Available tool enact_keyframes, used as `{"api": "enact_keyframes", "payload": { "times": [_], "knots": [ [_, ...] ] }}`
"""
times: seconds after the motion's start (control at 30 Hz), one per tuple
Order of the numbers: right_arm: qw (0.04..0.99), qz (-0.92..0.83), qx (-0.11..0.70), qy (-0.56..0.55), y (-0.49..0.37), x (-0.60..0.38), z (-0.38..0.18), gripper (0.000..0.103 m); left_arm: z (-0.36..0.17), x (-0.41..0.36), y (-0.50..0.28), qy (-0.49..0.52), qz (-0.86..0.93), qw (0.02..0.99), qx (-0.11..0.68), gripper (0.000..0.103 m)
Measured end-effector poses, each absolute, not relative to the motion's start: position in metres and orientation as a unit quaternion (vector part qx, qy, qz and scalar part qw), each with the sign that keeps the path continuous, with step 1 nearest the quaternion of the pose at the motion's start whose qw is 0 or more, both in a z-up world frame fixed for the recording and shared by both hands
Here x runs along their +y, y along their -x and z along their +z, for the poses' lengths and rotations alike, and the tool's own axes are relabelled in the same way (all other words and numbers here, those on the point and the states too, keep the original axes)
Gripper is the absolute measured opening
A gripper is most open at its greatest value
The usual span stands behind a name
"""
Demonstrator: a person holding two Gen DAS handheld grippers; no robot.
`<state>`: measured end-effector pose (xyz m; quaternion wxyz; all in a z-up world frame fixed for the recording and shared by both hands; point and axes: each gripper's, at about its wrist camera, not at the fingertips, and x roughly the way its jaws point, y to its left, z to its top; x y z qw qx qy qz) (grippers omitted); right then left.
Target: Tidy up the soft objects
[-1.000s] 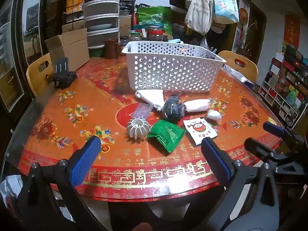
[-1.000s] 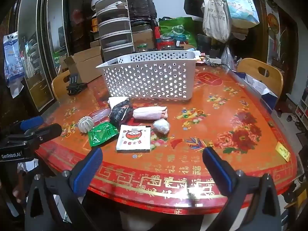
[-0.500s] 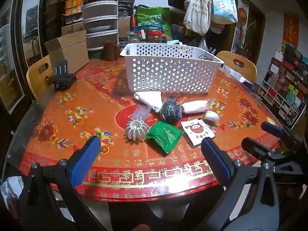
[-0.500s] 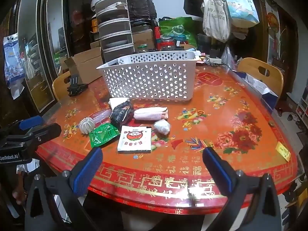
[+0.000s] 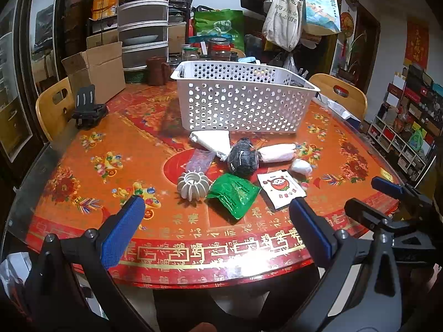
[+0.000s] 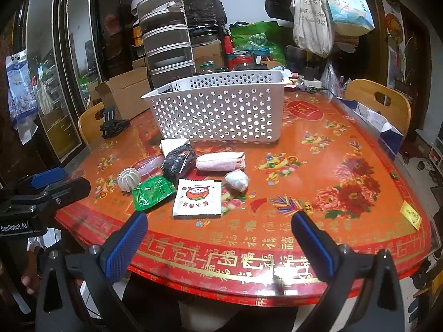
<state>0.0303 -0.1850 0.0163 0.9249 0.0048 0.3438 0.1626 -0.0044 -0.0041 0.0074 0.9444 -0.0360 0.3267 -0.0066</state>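
A white perforated basket (image 5: 243,102) (image 6: 221,108) stands on the red round table (image 5: 83,171). In front of it lie soft items: a green packet (image 5: 235,193) (image 6: 152,192), a white sachet with a red face (image 5: 281,189) (image 6: 198,197), a dark wrapped bundle (image 5: 243,157) (image 6: 177,160), a white roll (image 5: 277,152) (image 6: 220,161), a small white wad (image 5: 300,166) (image 6: 236,179), a white cloth (image 5: 213,139), a purple pouch (image 5: 200,159) and a ribbed white ball (image 5: 192,185) (image 6: 128,178). My left gripper (image 5: 216,227) and right gripper (image 6: 218,235) are open and empty at the table's near edge.
Wooden chairs (image 5: 54,105) (image 6: 379,102) stand around the table. A black clamp (image 5: 88,110) and a cardboard box (image 5: 97,72) are at the back left. Jars, drawers and hanging bags crowd the far side. A shelf (image 5: 407,127) stands at the right.
Both grippers have pulled back slightly from the table; the objects have not moved.
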Motion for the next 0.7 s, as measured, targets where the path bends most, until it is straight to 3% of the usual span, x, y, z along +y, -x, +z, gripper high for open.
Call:
{"api": "enact_keyframes", "payload": {
  "times": [0.7],
  "knots": [
    [0.924,0.161,0.347,-0.005,-0.0302,-0.1856,0.0159,0.103,0.0071,-0.0037,0.0044,0.041,-0.011,0.943,0.329,0.103]
  ]
}}
